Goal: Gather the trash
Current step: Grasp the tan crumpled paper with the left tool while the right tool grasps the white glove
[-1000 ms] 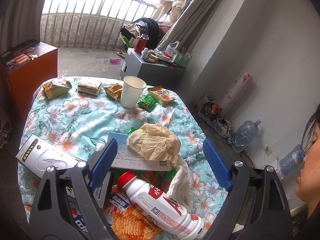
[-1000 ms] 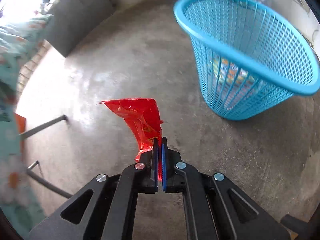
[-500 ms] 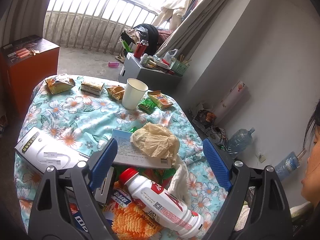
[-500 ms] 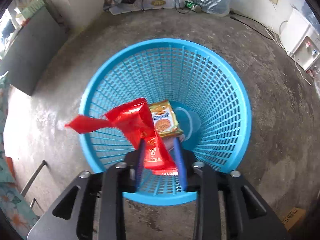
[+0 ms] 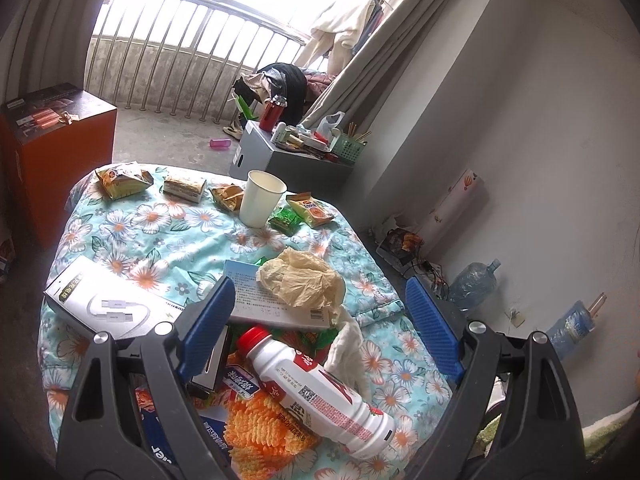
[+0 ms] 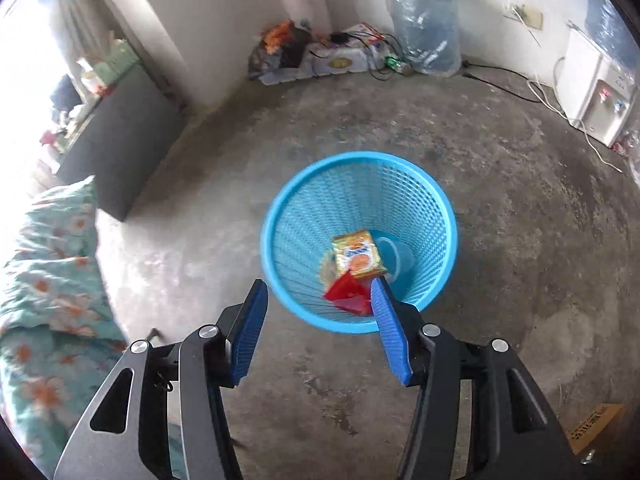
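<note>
Bare concrete floor surrounds the blue basket where the red wrapper lies, so the right hand-held gripper, jaws just opened and empty, should swing back to the worktop where the left hand-held gripper waits wide open over the bottle.

Turquoise cloth printed with white and orange daisies and green leaves. White paper cup. White bottle with red cap and red-and-white label. Crumpled tan wrapper. Green sachet and yellow-orange packet beside the cup. White box with black lettering. Orange ridged snack bag. Rust-orange cabinet. Grey box. Bright blue ribbed pads on black arms of the left hand-held gripper. Sky-blue mesh basket, yellow packet with orange print and red wrapper inside. Same blue pads on the right hand-held gripper. Mottled grey concrete floor. Translucent pale blue water jug.
</note>
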`<state>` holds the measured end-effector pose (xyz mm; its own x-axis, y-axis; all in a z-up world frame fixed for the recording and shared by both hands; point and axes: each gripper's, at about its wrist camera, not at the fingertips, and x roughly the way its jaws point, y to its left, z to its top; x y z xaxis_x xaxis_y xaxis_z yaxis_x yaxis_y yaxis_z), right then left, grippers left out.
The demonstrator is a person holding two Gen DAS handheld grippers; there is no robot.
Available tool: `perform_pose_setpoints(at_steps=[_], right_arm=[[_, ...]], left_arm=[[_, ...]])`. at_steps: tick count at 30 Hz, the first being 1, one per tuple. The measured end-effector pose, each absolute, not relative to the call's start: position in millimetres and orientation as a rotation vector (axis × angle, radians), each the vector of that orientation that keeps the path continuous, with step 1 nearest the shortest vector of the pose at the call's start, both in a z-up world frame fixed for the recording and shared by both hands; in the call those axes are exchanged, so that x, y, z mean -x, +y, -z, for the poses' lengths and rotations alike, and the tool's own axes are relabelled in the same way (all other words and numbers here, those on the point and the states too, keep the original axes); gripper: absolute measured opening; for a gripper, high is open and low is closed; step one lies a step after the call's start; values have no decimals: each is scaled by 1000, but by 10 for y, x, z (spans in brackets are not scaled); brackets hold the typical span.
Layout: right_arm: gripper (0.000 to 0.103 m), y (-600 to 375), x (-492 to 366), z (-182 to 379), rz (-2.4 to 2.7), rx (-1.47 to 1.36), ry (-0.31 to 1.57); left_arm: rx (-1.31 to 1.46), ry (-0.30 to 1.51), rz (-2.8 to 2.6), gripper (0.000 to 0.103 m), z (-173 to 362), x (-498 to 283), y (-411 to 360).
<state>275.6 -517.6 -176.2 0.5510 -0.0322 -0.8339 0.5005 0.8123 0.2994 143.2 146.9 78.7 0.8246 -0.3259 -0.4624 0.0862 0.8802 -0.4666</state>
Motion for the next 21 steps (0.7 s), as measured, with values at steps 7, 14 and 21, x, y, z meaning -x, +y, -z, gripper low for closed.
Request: perform_pose_setpoints(at_steps=[7,14,21], right_arm=[[56,-4194,-2605,585,-24,-508,835],[63,-3094,-2687,64,-379,-485,834],[64,-2043,-2890,350,-571,-457,1015]], left_arm=[[461,561,237,83,-665,-1188,1456],[379,569,237,83,-542,-1145,1303],[218,606,314,83,-684,-1691,1036]])
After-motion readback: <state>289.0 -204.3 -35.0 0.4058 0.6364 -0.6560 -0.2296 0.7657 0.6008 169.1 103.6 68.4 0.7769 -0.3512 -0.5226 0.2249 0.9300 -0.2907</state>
